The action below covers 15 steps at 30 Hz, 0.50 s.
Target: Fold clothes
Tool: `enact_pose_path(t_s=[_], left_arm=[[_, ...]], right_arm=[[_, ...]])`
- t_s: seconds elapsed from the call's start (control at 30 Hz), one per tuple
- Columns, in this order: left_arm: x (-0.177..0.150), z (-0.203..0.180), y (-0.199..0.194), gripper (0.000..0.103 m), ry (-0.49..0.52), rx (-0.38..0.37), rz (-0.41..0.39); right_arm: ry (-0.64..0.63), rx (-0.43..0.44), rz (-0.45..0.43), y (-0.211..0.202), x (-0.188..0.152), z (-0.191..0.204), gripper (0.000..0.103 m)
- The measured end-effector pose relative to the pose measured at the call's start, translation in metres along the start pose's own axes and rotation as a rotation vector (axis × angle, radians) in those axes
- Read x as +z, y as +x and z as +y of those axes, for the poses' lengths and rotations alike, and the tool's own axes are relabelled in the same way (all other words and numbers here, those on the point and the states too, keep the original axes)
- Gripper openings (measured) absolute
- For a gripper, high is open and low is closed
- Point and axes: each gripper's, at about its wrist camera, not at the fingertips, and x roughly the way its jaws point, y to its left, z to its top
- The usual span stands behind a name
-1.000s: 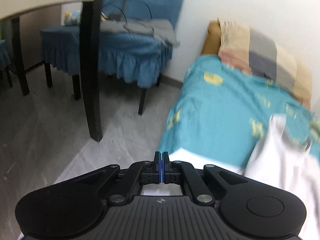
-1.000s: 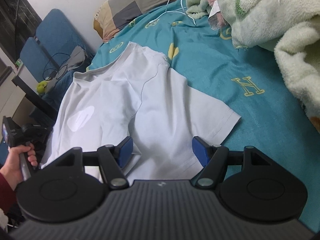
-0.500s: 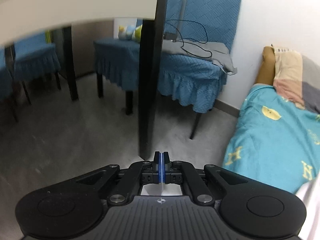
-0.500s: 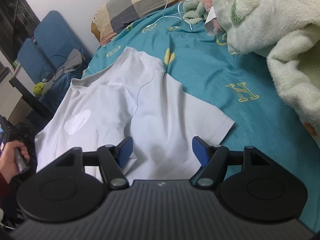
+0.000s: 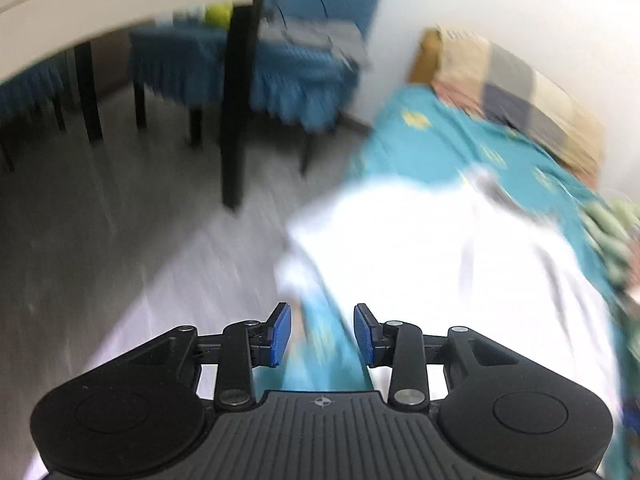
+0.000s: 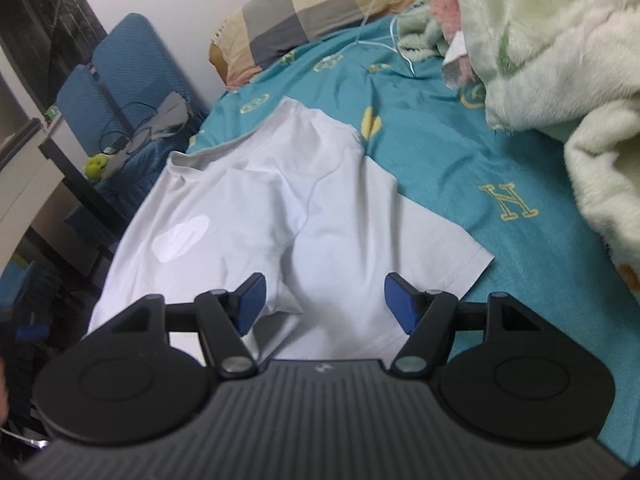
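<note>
Both tongs gaped empty: the right gripper point(image 6: 323, 299) wide above the white T-shirt point(image 6: 256, 208), the left gripper point(image 5: 322, 332) partly open beside its hem.

Left tool point(image 5: 322, 334) & right tool point(image 6: 323, 303): both w/ jaws apart, empty.

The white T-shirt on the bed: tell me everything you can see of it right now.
The white T-shirt lies spread front-up on the teal bedsheet, collar toward the checked pillow. It looks like thin, soft knit, wrinkled through the middle, with a glossy pale print on the chest. One short sleeve lies flat, its stitched hem toward the fluffy blanket. The far side reaches the bed's edge. The right gripper hovers open over the lower part; the left gripper is open too, in a blurred view. Neither holds it.
</note>
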Motion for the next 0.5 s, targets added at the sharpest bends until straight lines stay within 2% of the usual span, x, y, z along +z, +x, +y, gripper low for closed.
enact_pose_path(t_s=[0.1,0.17,0.37,0.5], left_arm=[[-0.048,-0.005,-0.034,0.038,-0.03,-0.022,0.124],[-0.073,-0.006,-0.053,0.038,-0.049,-0.01,0.167],[-0.106,-0.006,-0.089,0.039,-0.082,-0.071,0.125],[-0.119,-0.005,-0.092,0.04,-0.099,-0.076,0.126]], right_arm=[[-0.02,0.02,0.002,-0.013,-0.002,0.006,0.068],[-0.044,0.045,0.028,-0.02,-0.007,0.011,0.068],[-0.212,0.212,0.209,-0.056,-0.057,0.061,0.068],[-0.323,0.322,0.316,-0.083,-0.096,0.102,0.068]])
